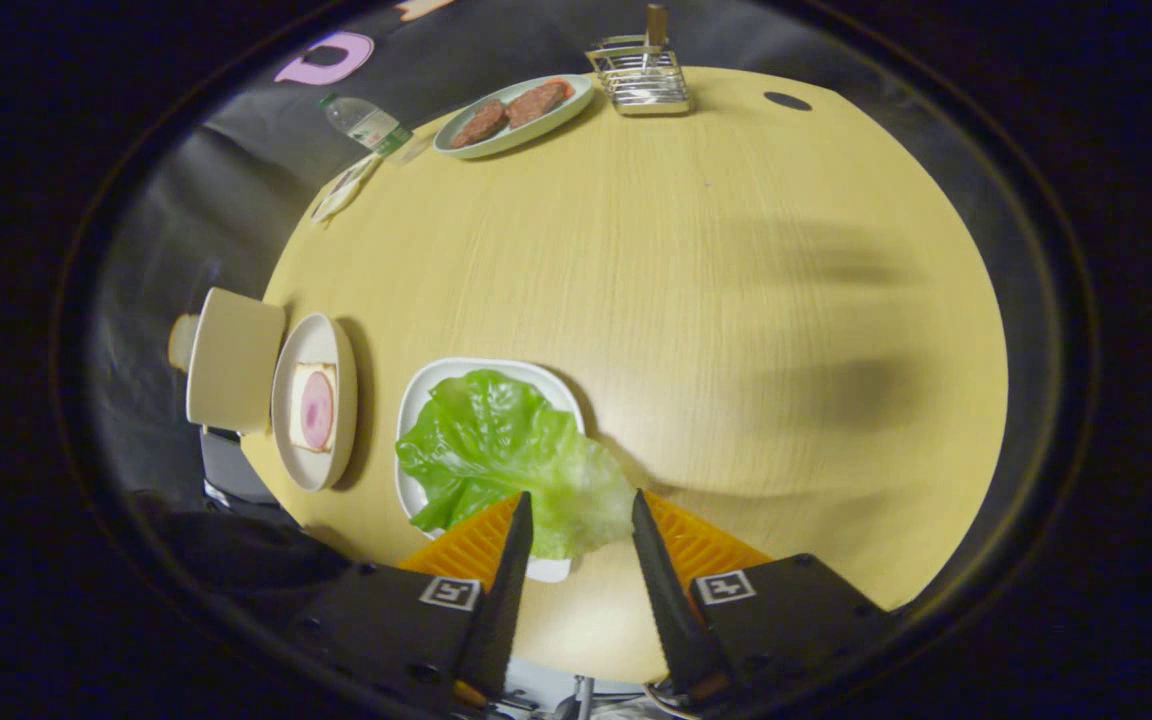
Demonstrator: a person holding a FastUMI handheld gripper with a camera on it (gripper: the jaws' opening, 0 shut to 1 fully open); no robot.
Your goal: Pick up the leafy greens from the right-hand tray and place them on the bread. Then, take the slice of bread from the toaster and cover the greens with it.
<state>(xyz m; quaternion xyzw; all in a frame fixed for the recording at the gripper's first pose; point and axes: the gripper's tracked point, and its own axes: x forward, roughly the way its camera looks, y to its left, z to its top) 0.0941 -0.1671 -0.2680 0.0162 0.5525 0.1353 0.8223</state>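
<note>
Claw (581, 510) is spread wide open with nothing in it, and we're hanging right over the near edge of the lettuce leaf (496, 455), so the tips sit either side of that edge without touching it as far as we can tell. Lettuce is lying flat in its white tray (456, 372) on the counter (696, 300). Just beside that tray is a round plate (286, 455) with the bread slice (314, 407), which has a pink round of meat on top. Way across the counter we've got the toaster rack (642, 78) with what looks like a slice poking up, next to a plate of patties (516, 115). So basically nothing's done yet: greens not grabbed, bread uncovered, both steps left.
</note>
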